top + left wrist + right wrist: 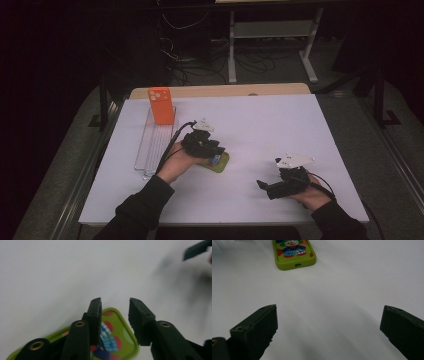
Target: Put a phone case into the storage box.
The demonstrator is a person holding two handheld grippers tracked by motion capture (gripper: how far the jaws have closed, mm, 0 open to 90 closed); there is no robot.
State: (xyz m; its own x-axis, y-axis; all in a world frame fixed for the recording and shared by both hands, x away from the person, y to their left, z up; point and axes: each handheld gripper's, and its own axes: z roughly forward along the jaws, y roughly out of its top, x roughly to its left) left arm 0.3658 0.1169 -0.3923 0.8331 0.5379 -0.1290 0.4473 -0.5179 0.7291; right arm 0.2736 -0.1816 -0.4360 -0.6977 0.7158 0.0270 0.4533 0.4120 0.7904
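— What's the setting?

— A dark room with cables and desk legs at the back, and a white table [280, 130] lit in the middle. A person's two sleeved forearms come in from the near edge.

— What lies on it?

— A green phone case [218, 163] with a clown picture lies flat near the middle, slightly left. Farther back on the left, an orange phone case [161, 105] stands upright at the far end of a clear ribbed tray [153, 145].

— Where is the left gripper?

— The left gripper [216, 149] hovers right over the green phone case. In the left gripper view [115, 312] its jaws stand apart with only bare table between the tips; the case lies beneath and behind them, not pinched. So it is parted, holding nothing.

— And the right gripper?

— The right gripper [262, 185] rests low near the front right of the table, well apart from the green phone case, pointing left. In the right gripper view [328, 322] its jaws stand wide apart, nothing between them, and the green phone case [293, 253] lies farther ahead.
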